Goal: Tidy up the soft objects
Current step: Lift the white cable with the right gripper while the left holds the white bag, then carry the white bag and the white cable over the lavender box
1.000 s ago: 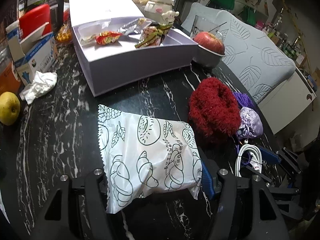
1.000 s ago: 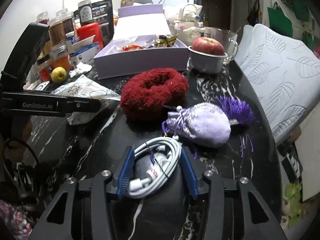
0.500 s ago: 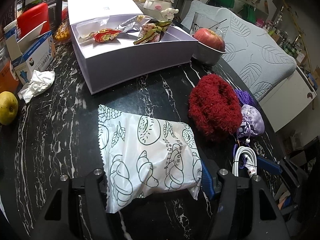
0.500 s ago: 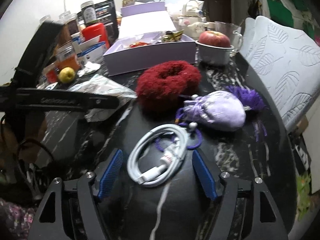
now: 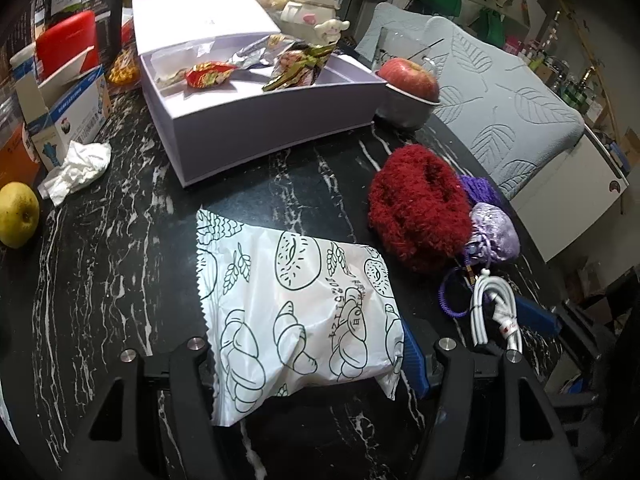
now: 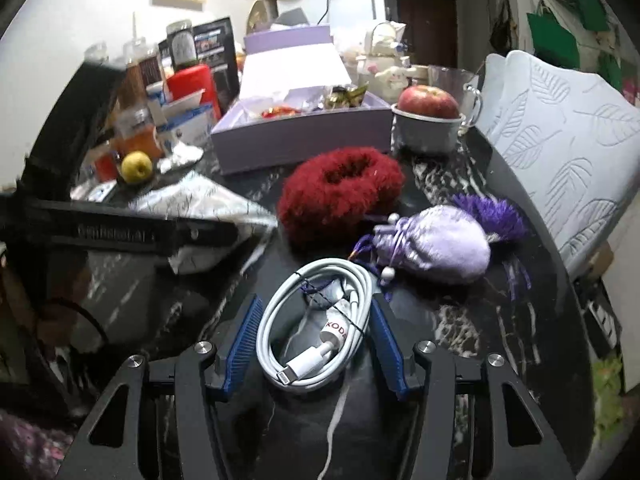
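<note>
My left gripper [image 5: 304, 354] is shut on a white snack bag printed with pastries [image 5: 296, 312], held low over the black marble table [image 5: 120, 240]. My right gripper [image 6: 316, 340] is open, its blue pads either side of a coiled white cable [image 6: 316, 332] lying on the table; I cannot tell whether they touch it. Beyond it lie a lilac drawstring pouch [image 6: 440, 246] with a purple tassel [image 6: 494, 216] and a fuzzy red ring [image 6: 340, 194], also in the left wrist view [image 5: 418, 208]. The open lilac box [image 5: 256, 116] holds snack wrappers.
A red apple in a grey bowl [image 5: 408, 92] stands right of the box. A yellow apple [image 5: 16, 216], crumpled tissue [image 5: 76, 170] and a blue-white carton [image 5: 64, 120] lie at the left. A leaf-patterned chair [image 5: 500, 104] borders the table's right edge. Jars [image 6: 136, 120] stand at the back left.
My right gripper opened and let the cable down, then narrowed around it again. The left gripper holds the snack bag steady and has drifted slightly back from the box.
</note>
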